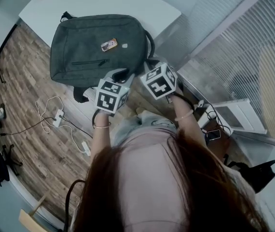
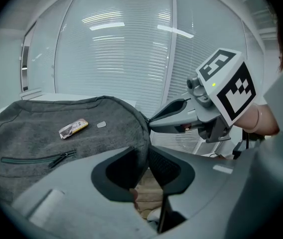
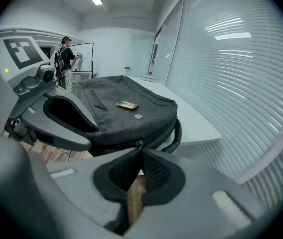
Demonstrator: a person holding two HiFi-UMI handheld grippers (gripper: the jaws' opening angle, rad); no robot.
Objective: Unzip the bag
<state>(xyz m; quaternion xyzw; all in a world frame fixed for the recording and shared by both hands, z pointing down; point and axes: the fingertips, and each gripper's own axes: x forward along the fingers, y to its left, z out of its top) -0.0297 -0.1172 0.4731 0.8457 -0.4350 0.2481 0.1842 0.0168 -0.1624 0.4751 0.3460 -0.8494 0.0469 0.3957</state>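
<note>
A grey backpack [image 1: 94, 42] lies flat on the white table [image 1: 128, 4], with a small orange tag [image 1: 109, 44] on its front. Both grippers are at its near edge. In the left gripper view the left gripper [image 2: 141, 156] is shut on the backpack's [image 2: 57, 133] side edge, and the fabric fills the gap between the pads. The right gripper [image 3: 140, 148] has its tips closed together on the small zipper pull [image 3: 139, 144] at the backpack's [image 3: 126, 118] side seam. In the head view the left gripper [image 1: 119, 75] and right gripper [image 1: 149, 64] sit close together.
The table's corner hangs over a wooden floor with white cables and a power strip [image 1: 57, 117]. A glass wall with blinds [image 1: 239, 57] runs along the right. A person [image 3: 64, 63] stands far back in the room. The bag's carry handle [image 3: 176, 131] hangs at its near end.
</note>
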